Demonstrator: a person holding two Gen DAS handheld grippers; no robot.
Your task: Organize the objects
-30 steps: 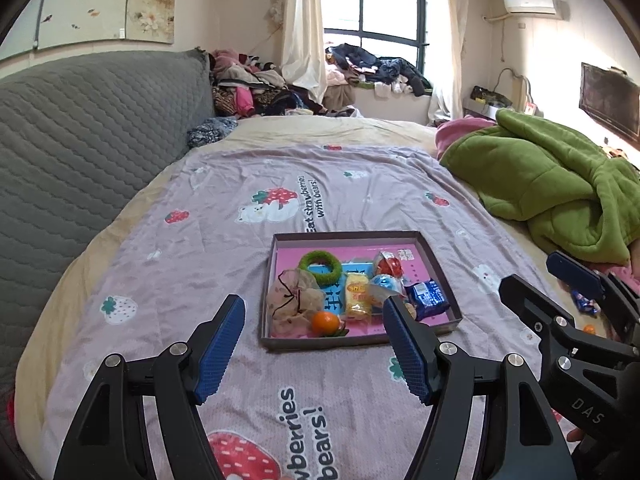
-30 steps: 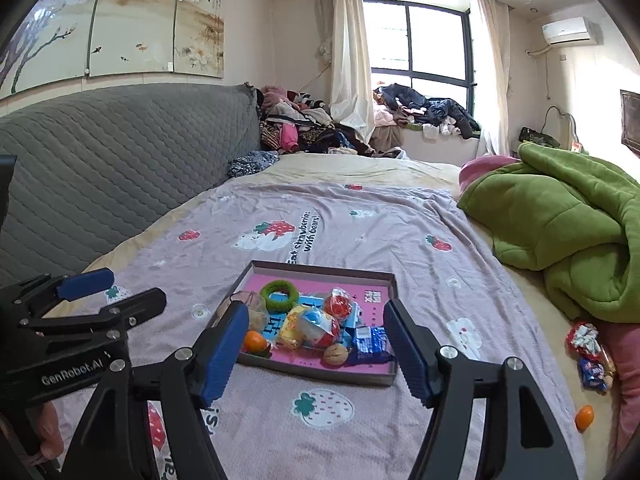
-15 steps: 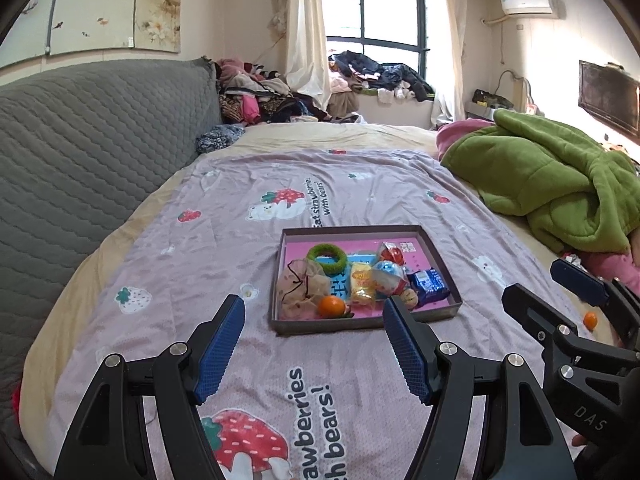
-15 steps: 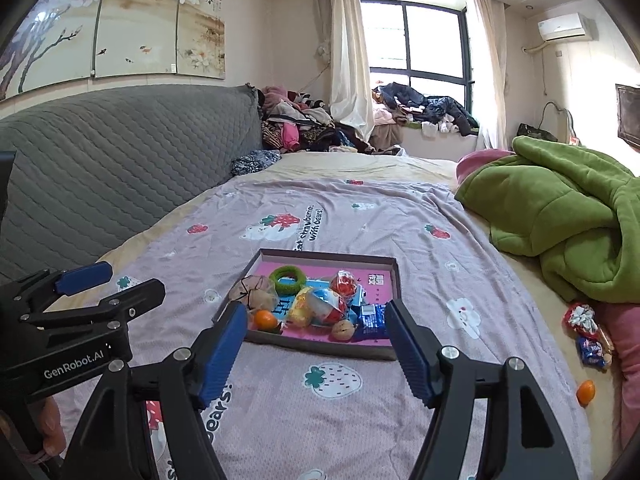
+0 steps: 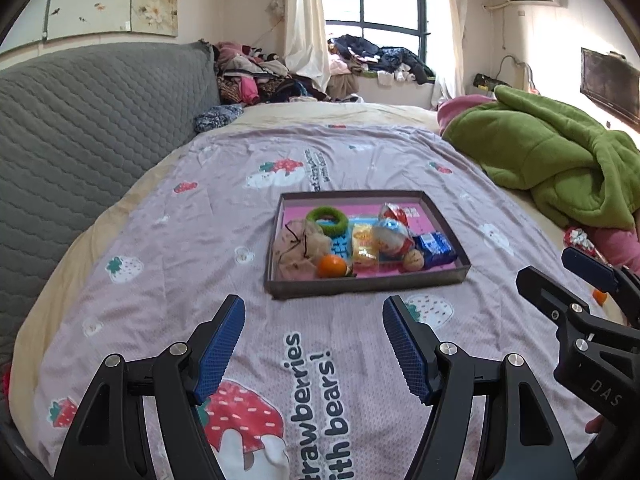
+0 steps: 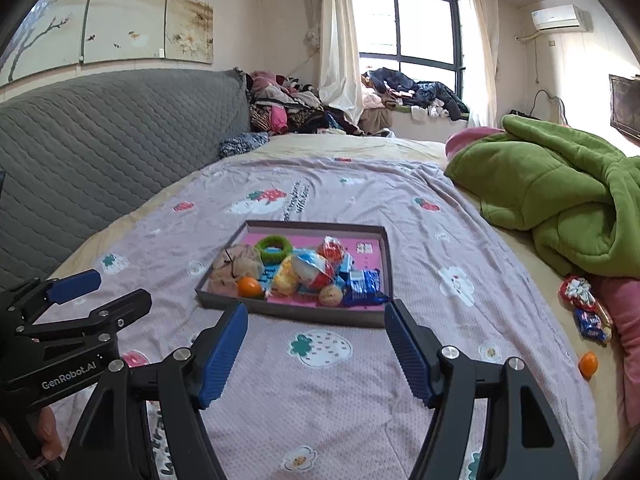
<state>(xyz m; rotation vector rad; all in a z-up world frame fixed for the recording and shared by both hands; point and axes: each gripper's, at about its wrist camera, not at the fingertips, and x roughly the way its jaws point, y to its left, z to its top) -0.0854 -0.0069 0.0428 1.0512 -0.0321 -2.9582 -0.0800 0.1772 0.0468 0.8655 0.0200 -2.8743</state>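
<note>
A shallow dark box (image 5: 360,286) (image 6: 288,312) with a pink floor lies mid-bed. Inside are a green ring (image 5: 329,221) (image 6: 274,249), a beige pouch (image 5: 298,245), an orange (image 5: 332,266) (image 6: 249,286), a blue packet (image 5: 436,245) (image 6: 362,288) and several snack bags. My left gripper (image 5: 314,346) is open and empty, short of the box's near edge. My right gripper (image 6: 316,350) is open and empty too, just before the box. Each gripper shows at the side of the other's view: the right gripper (image 5: 560,276) and the left gripper (image 6: 100,292).
A green blanket (image 5: 552,164) (image 6: 560,192) is heaped on the right. Loose snack packets (image 6: 586,308) and a second orange (image 6: 588,363) lie by the bed's right edge. A grey quilted headboard (image 5: 80,128) runs along the left. Piled clothes (image 6: 288,104) sit at the far end.
Both grippers have drawn back from the box and sunk lower; the box now sits farther ahead, past the fingertips. Both stay open and empty.
</note>
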